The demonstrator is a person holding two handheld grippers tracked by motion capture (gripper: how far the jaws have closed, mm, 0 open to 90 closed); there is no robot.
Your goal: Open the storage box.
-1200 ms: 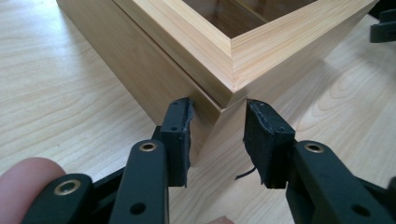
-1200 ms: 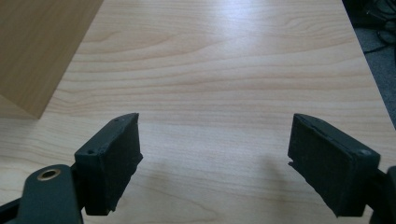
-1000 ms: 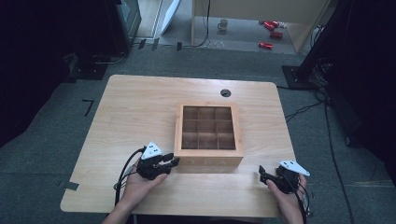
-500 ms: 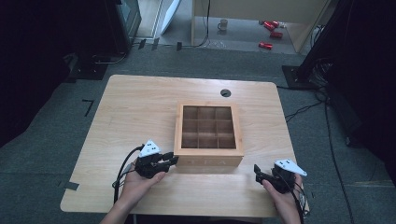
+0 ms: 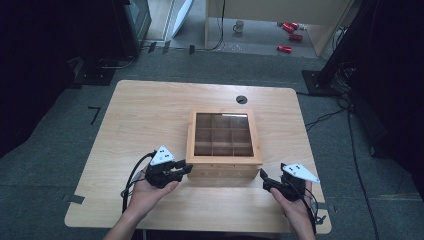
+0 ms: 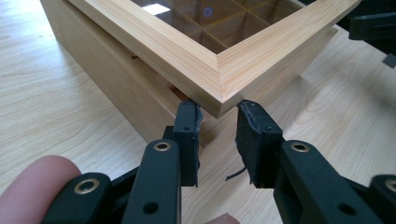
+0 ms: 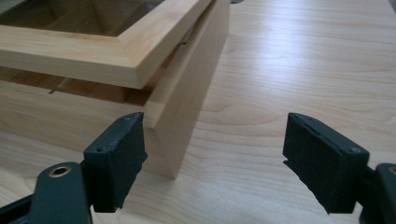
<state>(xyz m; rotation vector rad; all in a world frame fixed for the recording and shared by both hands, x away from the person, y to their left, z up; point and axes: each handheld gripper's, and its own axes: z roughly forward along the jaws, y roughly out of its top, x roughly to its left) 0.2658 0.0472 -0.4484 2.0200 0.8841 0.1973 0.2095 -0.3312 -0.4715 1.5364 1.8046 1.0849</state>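
Note:
A light wooden box (image 5: 224,165) with a glass-paned lid (image 5: 222,116) and several compartments stands mid-table. Its lid (image 6: 187,51) is tilted up a little, leaving a gap over the front wall (image 7: 70,112). At the lid's near left corner my left gripper (image 5: 187,169) (image 6: 218,123) is shut, its pads (image 6: 189,126) pinching that corner. Off the box's near right corner my right gripper (image 5: 264,180) (image 7: 215,140) is open. Its jaws have just been closing; the box's corner edge (image 7: 180,135) stands just beyond them, and neither pad touches it.
The wooden table (image 5: 150,115) has a round cable hole (image 5: 241,99) behind the box. Its front edge runs just below both hands. On the floor beyond lie red cans (image 5: 290,37) and a mug (image 5: 239,26); dark equipment stands to both sides.
My right gripper has moved left and slightly up, closer to the box's near right corner. The left gripper stays at the near left corner.

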